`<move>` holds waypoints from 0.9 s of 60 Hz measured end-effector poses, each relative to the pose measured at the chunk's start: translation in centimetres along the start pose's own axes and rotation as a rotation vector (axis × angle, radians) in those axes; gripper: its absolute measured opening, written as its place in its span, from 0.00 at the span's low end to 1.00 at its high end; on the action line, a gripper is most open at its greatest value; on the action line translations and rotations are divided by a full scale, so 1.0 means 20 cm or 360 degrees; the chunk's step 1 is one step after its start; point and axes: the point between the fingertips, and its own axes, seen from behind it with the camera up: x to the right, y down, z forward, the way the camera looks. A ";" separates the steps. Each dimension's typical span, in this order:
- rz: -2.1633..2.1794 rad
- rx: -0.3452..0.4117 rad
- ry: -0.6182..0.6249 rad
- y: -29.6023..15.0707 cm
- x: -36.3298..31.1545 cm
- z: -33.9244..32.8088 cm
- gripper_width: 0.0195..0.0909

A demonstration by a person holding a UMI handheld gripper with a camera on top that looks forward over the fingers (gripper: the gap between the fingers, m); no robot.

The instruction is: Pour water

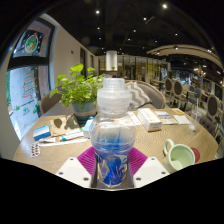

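Two fingers of your gripper (111, 172) stand at either side of a clear plastic water bottle (112, 135), and their magenta pads (88, 158) sit tight against its lower body, so you have the bottle clamped with the jaws only as wide as the bottle itself. It stands upright between the fingers, its white cap (113, 87) on, with a blue label around the lower part. Whether its base rests on the table or hangs just above it, you cannot tell.

Beyond the bottle a round wooden table (150, 140) curves away from you. To the right of your fingers, near the table's closer edge, sits a pale green cup (180, 155) with its mouth open upward; a bare strip of tabletop lies between it and the bottle. To the left, farther back, a leafy green plant (82, 88) in a pot stands apart from the bottle, and papers and booklets (58, 131) lie scattered around its foot toward the left rim. More sheets (160, 117) lie behind the bottle on the right side, toward the far edge.

Past the table's far rim the room opens out: chairs (190, 92) line up on the right, a framed screen (32, 42) hangs on the wall at left, and ceiling lights dot the space overhead
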 end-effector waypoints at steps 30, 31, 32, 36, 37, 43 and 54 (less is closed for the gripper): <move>0.0812 0.0071 -0.0436 -0.47 -0.14 -0.39 0.22; 0.0891 0.0076 -0.0474 -0.49 -0.14 -0.40 0.22; 0.0971 0.0079 -0.0511 -0.52 -0.14 -0.42 0.22; 0.1273 0.0082 -0.0644 -0.59 -0.15 -0.45 0.22; 0.1345 0.0083 -0.0673 -0.60 -0.14 -0.45 0.22; 0.1790 0.0058 -0.0805 -0.64 -0.07 -0.45 0.22; 0.2603 -0.0041 -0.0966 -0.55 0.10 -0.41 0.22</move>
